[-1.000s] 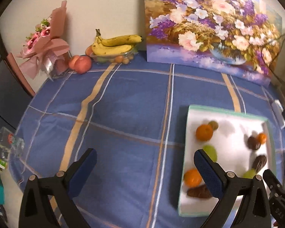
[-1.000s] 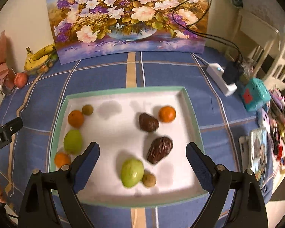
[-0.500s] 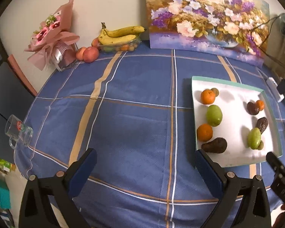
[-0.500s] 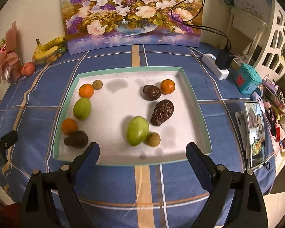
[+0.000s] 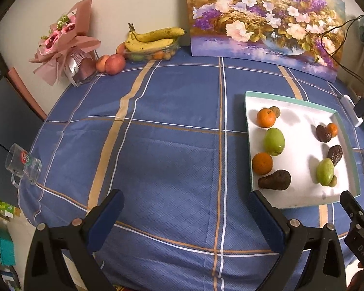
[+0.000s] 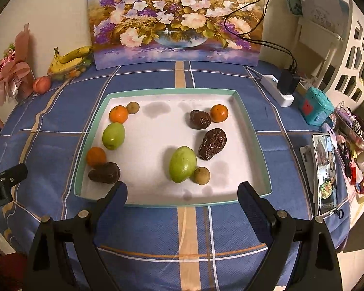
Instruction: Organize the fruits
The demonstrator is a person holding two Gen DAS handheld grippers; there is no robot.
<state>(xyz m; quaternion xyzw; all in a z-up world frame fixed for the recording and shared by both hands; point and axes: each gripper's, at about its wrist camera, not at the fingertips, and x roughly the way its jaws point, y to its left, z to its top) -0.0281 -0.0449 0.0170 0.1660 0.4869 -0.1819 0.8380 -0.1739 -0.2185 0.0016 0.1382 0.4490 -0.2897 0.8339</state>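
Ahead of right gripper (image 6: 182, 203) fingers (image 6: 114, 197) | tray (image 6: 92, 131) fruit, untouched

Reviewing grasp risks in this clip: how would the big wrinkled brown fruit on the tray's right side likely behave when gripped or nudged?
The wrinkled brown fruit looks soft, so the pads would probably dent it. Its oblong shape suggests it slides or pivots rather than rolls. A nudge could push it into the green fruit nearby.

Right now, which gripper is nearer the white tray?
Right. The right gripper hangs open over the white tray's near rim; the left gripper hangs open over bare blue cloth beside the tray's left edge.
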